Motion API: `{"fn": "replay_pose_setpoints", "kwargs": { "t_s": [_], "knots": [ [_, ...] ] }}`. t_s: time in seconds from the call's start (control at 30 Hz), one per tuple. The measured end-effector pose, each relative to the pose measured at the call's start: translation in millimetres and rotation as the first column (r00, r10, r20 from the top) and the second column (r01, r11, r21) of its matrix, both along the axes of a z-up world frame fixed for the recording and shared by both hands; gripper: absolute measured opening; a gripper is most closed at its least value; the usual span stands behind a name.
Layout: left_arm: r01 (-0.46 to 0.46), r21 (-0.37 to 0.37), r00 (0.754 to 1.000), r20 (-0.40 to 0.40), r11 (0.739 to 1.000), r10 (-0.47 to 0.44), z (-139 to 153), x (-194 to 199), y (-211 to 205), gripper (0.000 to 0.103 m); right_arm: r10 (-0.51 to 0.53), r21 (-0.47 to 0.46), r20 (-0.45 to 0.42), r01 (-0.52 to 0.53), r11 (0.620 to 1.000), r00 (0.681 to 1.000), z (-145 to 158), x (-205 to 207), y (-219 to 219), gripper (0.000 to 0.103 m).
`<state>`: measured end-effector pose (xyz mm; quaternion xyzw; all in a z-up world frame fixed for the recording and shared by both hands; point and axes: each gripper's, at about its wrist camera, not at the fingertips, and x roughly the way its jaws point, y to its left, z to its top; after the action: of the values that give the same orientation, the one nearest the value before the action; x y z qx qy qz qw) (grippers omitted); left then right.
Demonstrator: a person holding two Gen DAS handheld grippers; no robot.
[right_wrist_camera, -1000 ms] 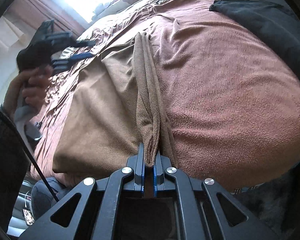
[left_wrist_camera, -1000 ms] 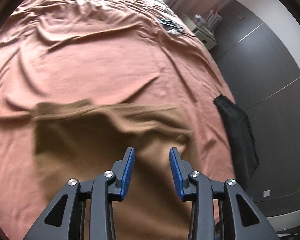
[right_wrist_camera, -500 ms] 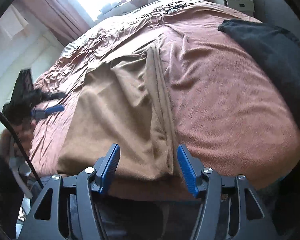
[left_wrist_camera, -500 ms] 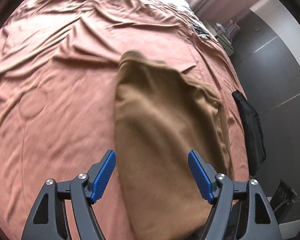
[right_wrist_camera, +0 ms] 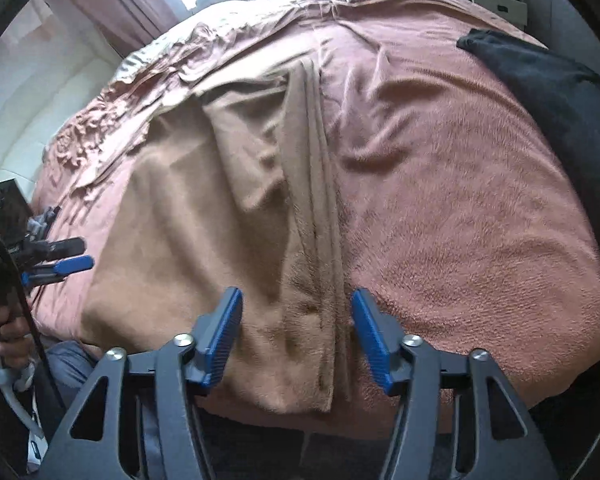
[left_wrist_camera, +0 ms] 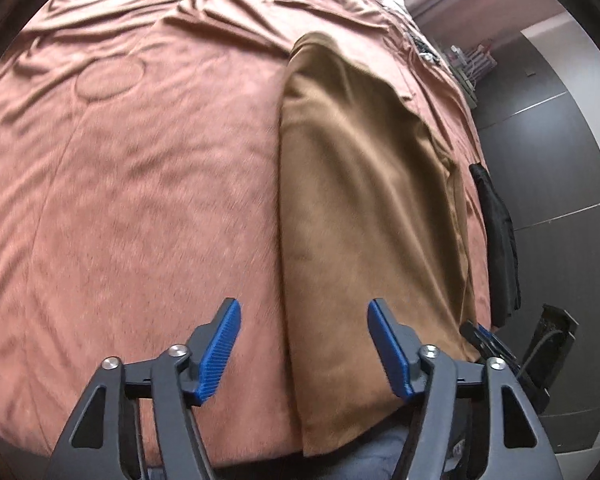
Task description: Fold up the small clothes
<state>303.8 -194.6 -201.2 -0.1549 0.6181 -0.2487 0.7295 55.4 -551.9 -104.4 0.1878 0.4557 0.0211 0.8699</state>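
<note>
Both grippers, left gripper (left_wrist_camera: 304, 344) and right gripper (right_wrist_camera: 296, 336), have black skeletal frames, silver screws and ribbed blue pads (right_wrist_camera: 222, 334). A black cable (right_wrist_camera: 18, 280) trails by the hand (right_wrist_camera: 4, 332).

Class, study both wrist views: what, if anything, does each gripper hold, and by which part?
Nothing is held. The left gripper and right gripper both stand open above the tan-brown folded cloth garment, their jaws having just narrowed slightly, pads clear of it.

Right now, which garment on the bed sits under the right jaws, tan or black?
The tan garment: its bunched folded edge runs between the open right gripper jaws. The black garment lies apart, near the bed's far right edge.
</note>
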Motion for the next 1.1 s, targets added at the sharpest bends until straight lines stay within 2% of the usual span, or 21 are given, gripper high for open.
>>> {"fn": "replay_pose_setpoints", "kwargs": {
  "t_s": [0.2, 0.43, 0.6, 0.7, 0.73, 0.8, 1.1],
  "knots": [
    [0.0, -0.023, 0.998, -0.055, 1.0, -0.001, -11.2, -13.8, 7.3, 0.047, -0.003, 0.021, -0.002, 0.003, 1.0, 1.0, -0.6, -0.1, 1.1, 0.036],
    [0.038, -0.035, 0.996, -0.078, 0.999, -0.04, -19.0, -27.1, 2.9, 0.045, -0.011, 0.078, 0.001, 0.01, 0.997, 1.0, -4.5, -6.5, -7.1, 0.032],
    [0.061, -0.057, 0.992, -0.11, 0.997, -0.066, -21.9, -32.7, -1.4, 0.028, -0.015, 0.133, 0.01, 0.013, 0.991, 1.0, -7.4, -13.2, -12.9, 0.024],
    [0.091, -0.033, 0.989, -0.116, 0.995, -0.094, -25.3, -35.5, -5.7, 0.028, -0.016, 0.167, 0.016, 0.013, 0.986, 1.0, -9.7, -15.3, -16.2, 0.02],
    [0.102, -0.028, 0.988, -0.116, 0.994, -0.105, -26.0, -36.6, -7.5, 0.026, -0.019, 0.177, 0.016, 0.016, 0.984, 1.0, -10.7, -16.4, -17.1, 0.018],
    [0.144, -0.003, 0.986, -0.083, 0.99, -0.143, -21.8, -39.6, -12.1, 0.013, -0.019, 0.194, 0.021, 0.014, 0.981, 1.0, -11.3, -18.0, -17.9, 0.015],
    [0.233, 0.061, 0.972, -0.018, 0.971, -0.233, 11.1, -47.3, -5.6, 0.009, 0.01, 0.242, 0.029, -0.017, 0.97, 1.0, -3.3, -27.5, -8.1, 0.01]
  ]
}}
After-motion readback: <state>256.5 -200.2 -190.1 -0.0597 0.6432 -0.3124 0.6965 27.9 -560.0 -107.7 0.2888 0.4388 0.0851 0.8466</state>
